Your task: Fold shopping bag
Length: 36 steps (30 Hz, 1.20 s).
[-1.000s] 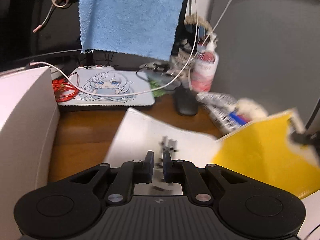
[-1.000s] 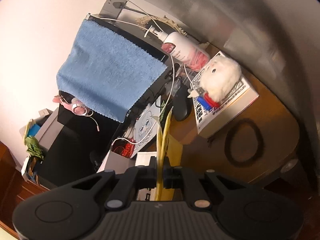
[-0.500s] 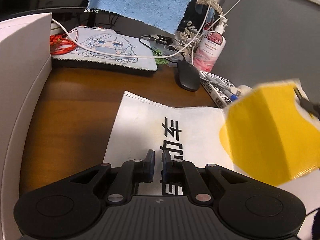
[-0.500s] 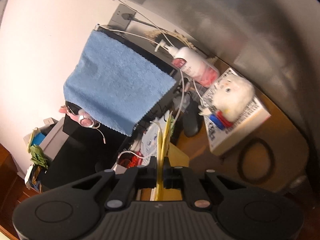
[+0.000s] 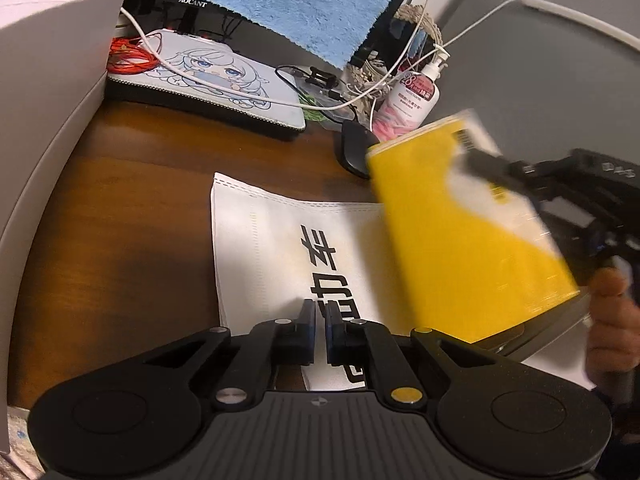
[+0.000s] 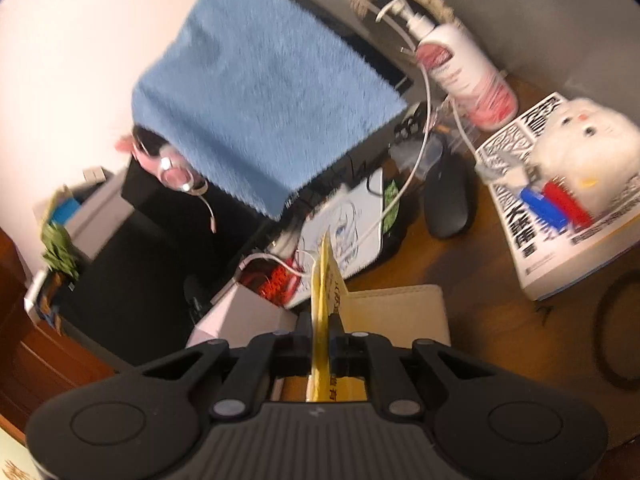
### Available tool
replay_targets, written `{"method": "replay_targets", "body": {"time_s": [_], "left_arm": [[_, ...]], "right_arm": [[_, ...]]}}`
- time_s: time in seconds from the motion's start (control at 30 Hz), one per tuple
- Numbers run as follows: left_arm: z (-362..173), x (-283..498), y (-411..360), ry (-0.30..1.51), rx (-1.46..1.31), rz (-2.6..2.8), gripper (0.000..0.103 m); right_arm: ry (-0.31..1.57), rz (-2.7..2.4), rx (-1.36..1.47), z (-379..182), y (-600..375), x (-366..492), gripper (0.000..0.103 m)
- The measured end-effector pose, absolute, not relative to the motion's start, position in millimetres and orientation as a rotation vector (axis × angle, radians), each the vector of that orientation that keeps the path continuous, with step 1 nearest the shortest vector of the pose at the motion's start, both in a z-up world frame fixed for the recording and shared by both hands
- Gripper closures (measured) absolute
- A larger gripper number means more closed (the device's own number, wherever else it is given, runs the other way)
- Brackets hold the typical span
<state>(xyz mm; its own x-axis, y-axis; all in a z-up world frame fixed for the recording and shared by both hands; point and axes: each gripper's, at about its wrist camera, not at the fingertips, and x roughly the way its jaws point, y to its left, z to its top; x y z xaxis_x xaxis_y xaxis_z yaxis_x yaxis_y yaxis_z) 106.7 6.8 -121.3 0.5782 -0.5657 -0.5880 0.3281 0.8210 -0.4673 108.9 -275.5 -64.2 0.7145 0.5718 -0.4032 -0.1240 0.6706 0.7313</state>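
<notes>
The shopping bag lies on the wooden desk; its white panel (image 5: 272, 240) with black characters lies flat. My left gripper (image 5: 318, 320) is shut, its tips over the panel's near edge; whether they pinch the fabric is unclear. My right gripper (image 5: 476, 164), held by a hand (image 5: 608, 320), is shut on the bag's yellow flap (image 5: 460, 248), which is lifted and tilted over the white panel's right part. In the right wrist view the yellow flap (image 6: 326, 276) stands edge-on between the right gripper (image 6: 320, 328) fingers, above the pale panel (image 6: 400, 312).
A black mouse (image 5: 352, 148) and pump bottle (image 5: 408, 108) stand behind the bag. An illustrated pad (image 5: 216, 76) with cables lies under a blue towel (image 5: 304, 0). A white box (image 5: 40, 120) walls the left. A book with a white plush (image 6: 560, 200) lies right.
The right gripper has swung the yellow flap up and leftward over the white panel. The left gripper stays shut at the panel's near edge, and its view has tilted.
</notes>
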Motion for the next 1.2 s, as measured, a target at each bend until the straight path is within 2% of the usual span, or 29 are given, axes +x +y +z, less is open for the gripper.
{"method": "replay_targets", "body": {"time_s": [0.2,0.3,0.37,0.43,0.6,0.8,0.83,0.87,0.93,1.2], "left_arm": [[-123,110,11,0.809,-0.362,-0.537,0.096],[-123,110,12,0.813,-0.372,-0.534,0.096],[-123,110,11,0.812,-0.368,-0.533,0.096],[-123,109,11,0.811,-0.369,-0.533,0.096],[-123,109,12,0.811,-0.370,-0.531,0.096],[-124,109,13,0.806,-0.370,-0.531,0.096],[-124,109,13,0.806,-0.372,-0.531,0.096],[-124,109,13,0.806,-0.372,-0.530,0.096],[-123,109,13,0.807,-0.370,-0.528,0.096],[-124,109,13,0.805,-0.372,-0.529,0.096]], "right_arm": [[0.724,0.437,0.711,-85,-251,120,0.089],[0.722,0.461,0.770,-93,-249,121,0.074],[0.716,0.490,0.854,-98,-252,123,0.060],[0.704,0.521,0.940,-102,-257,123,0.053],[0.673,0.602,1.162,-115,-272,119,0.045],[0.659,0.604,1.237,-124,-287,107,0.046],[0.663,0.606,1.237,-125,-289,106,0.052],[0.666,0.607,1.218,-126,-290,105,0.069],[0.694,0.574,1.139,-124,-288,104,0.085],[0.737,0.422,0.708,-115,-252,102,0.086]]}}
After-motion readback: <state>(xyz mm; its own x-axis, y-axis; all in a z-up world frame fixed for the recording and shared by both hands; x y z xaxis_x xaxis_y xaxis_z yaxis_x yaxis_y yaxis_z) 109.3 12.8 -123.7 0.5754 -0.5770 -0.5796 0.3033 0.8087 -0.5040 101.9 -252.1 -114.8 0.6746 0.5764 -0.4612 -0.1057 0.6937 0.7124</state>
